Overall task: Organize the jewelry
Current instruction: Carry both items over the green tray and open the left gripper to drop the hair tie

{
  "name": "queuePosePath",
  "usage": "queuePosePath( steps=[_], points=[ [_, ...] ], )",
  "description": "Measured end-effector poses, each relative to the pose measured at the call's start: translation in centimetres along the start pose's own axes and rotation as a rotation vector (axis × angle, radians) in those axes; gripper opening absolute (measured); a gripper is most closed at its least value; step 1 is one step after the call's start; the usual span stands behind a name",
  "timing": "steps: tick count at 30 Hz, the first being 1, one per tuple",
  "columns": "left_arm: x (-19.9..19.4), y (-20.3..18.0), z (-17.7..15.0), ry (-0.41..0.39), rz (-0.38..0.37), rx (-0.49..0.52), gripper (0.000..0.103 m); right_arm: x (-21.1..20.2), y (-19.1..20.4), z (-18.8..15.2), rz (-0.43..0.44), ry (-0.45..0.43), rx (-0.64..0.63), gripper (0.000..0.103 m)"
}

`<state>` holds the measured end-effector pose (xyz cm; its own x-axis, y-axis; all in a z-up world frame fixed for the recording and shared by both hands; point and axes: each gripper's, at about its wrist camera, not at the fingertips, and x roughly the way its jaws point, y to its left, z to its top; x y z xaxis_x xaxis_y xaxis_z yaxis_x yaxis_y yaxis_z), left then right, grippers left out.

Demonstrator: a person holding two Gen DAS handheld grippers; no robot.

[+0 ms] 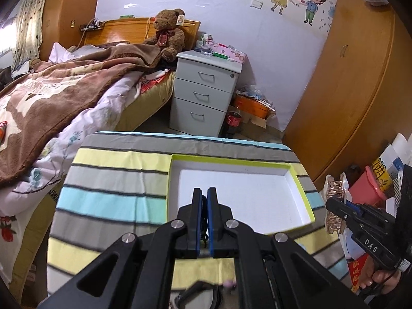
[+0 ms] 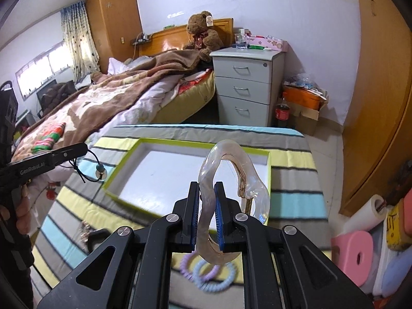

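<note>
A shallow white tray with a lime-green rim [image 1: 233,159] [image 2: 177,144] lies empty on the striped cloth. My left gripper [image 1: 204,193] is shut on a thin dark cord bracelet [image 1: 204,216], held above the tray's near edge; in the right wrist view the cord with a teal bead and a disc [image 2: 99,171] hangs from it at the left. My right gripper [image 2: 207,188] is shut on a clear plastic hair claw clip [image 2: 231,177], held above the tray's near right side; the clip also shows in the left wrist view [image 1: 334,200].
The striped cloth [image 1: 113,180] covers a small table beside a bed [image 1: 51,97]. Purple and blue spiral hair ties [image 2: 206,270] lie under my right gripper. A grey drawer cabinet [image 1: 203,92] stands beyond. A wooden wardrobe [image 2: 381,103] and pink stools [image 2: 355,257] are at the right.
</note>
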<state>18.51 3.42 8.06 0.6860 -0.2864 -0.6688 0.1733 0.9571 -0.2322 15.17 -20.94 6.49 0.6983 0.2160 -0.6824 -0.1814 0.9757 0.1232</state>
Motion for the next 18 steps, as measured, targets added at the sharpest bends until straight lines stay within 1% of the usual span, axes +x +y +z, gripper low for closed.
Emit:
queuePosePath(
  steps=[3, 7, 12, 18],
  points=[
    [2.1, 0.0, 0.8, 0.022, -0.015, -0.001, 0.004, 1.4, -0.7, 0.7, -0.011, 0.015, -0.011, 0.012],
    [4.8, 0.0, 1.7, 0.062, -0.042, -0.024, 0.004, 4.3, -2.0, 1.3, -0.025, 0.072, -0.008, 0.012],
    [7.9, -0.6, 2.1, 0.102, -0.049, -0.005, 0.004, 7.4, -3.3, 1.5, -0.058, 0.124, -0.009, 0.012],
    [10.7, -0.7, 2.4, 0.136, -0.055, -0.013, 0.004, 9.6, -3.8, 1.6, -0.08, 0.173, -0.026, 0.012]
  ],
)
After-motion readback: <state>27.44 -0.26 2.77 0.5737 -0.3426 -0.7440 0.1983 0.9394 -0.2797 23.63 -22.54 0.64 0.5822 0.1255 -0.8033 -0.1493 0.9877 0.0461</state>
